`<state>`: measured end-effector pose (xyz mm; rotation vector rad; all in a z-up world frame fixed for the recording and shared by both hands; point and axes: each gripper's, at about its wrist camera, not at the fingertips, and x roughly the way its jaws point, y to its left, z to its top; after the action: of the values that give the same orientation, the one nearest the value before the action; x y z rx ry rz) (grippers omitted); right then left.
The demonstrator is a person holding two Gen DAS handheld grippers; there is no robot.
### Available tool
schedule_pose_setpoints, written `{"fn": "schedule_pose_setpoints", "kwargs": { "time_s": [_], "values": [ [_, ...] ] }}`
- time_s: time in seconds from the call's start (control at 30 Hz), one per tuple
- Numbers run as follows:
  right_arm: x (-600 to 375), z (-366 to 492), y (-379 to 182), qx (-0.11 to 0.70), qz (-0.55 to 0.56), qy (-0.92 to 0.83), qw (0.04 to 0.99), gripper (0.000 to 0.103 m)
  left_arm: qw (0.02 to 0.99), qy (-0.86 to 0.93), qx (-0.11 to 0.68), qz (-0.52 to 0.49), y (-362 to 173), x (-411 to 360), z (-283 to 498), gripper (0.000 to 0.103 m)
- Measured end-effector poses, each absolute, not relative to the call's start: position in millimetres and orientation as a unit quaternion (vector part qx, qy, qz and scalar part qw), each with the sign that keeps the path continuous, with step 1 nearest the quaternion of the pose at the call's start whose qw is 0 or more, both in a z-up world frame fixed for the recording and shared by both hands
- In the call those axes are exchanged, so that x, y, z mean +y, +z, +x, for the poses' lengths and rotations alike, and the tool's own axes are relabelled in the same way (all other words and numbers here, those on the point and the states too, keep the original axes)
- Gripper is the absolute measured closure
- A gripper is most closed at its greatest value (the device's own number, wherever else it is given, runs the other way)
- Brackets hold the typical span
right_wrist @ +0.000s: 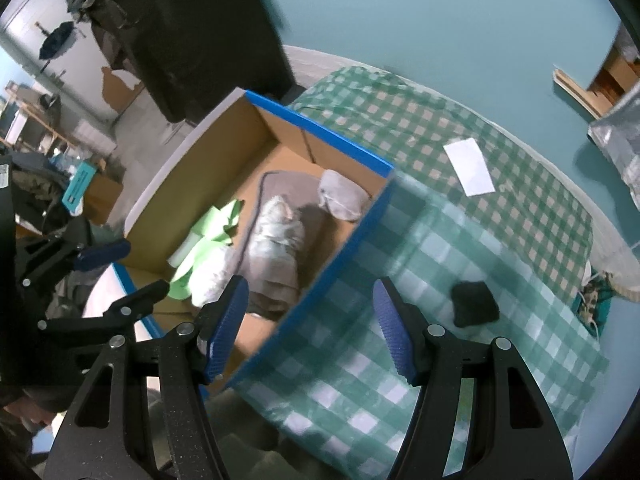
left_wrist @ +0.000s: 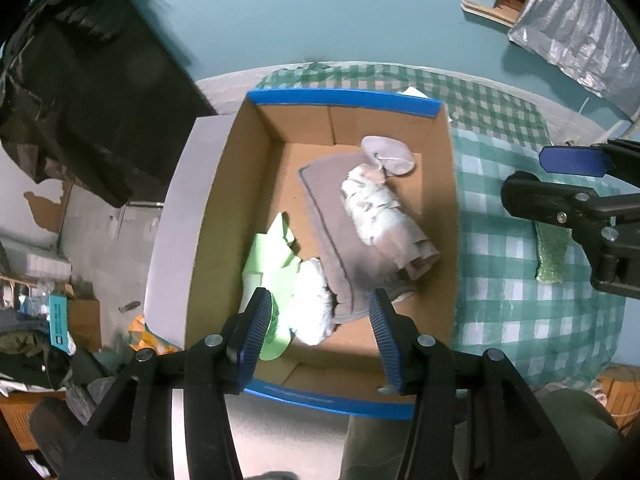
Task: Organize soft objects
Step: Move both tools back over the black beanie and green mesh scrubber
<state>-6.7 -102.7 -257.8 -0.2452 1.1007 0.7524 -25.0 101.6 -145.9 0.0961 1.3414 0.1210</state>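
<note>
A cardboard box with blue edges sits on a green checked cloth. Inside lie a grey-brown towel, a pale rolled cloth, a grey pouch, a green cloth and a white fluffy item. My left gripper is open and empty above the box's near end. My right gripper is open and empty over the box's right wall; it also shows in the left wrist view. A green sponge and a black soft item lie on the cloth.
A white paper lies on the cloth's far side. A black bag-covered bulk stands left of the box. A silver bag leans at the far right. Clutter fills the floor at the left.
</note>
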Motion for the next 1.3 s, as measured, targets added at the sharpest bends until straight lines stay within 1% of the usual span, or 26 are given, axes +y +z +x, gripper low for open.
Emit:
{"fn": "schedule_pose_setpoints", "kwargs": {
  "time_s": [0.4, 0.53, 0.93, 1.0, 1.13, 1.2, 1.3],
  "values": [
    [-165, 4, -268, 0.524, -0.081, 0.307, 0.79, 0.037, 0.783, 0.028, 0.617, 0.074, -143, 60, -16, 0.05],
    [-186, 7, -270, 0.527, -0.072, 0.291, 0.795, 0.037, 0.784, 0.018, 0.615, 0.08, -142, 47, -12, 0.047],
    [-247, 15, -286, 0.543, -0.051, 0.244, 0.802, 0.036, 0.786, -0.016, 0.609, 0.104, -144, 1, 4, 0.046],
    [-255, 16, -288, 0.546, -0.047, 0.237, 0.803, 0.036, 0.786, -0.024, 0.608, 0.109, -146, -8, 7, 0.042],
    [-273, 17, -294, 0.551, -0.038, 0.221, 0.804, 0.036, 0.786, -0.042, 0.605, 0.122, -148, -26, 11, 0.041],
    [-281, 17, -296, 0.553, -0.033, 0.215, 0.804, 0.036, 0.784, -0.052, 0.605, 0.129, -150, -35, 13, 0.038],
    [-291, 17, -300, 0.556, -0.027, 0.206, 0.805, 0.036, 0.78, -0.067, 0.605, 0.142, -155, -50, 16, 0.038]
  ]
}}
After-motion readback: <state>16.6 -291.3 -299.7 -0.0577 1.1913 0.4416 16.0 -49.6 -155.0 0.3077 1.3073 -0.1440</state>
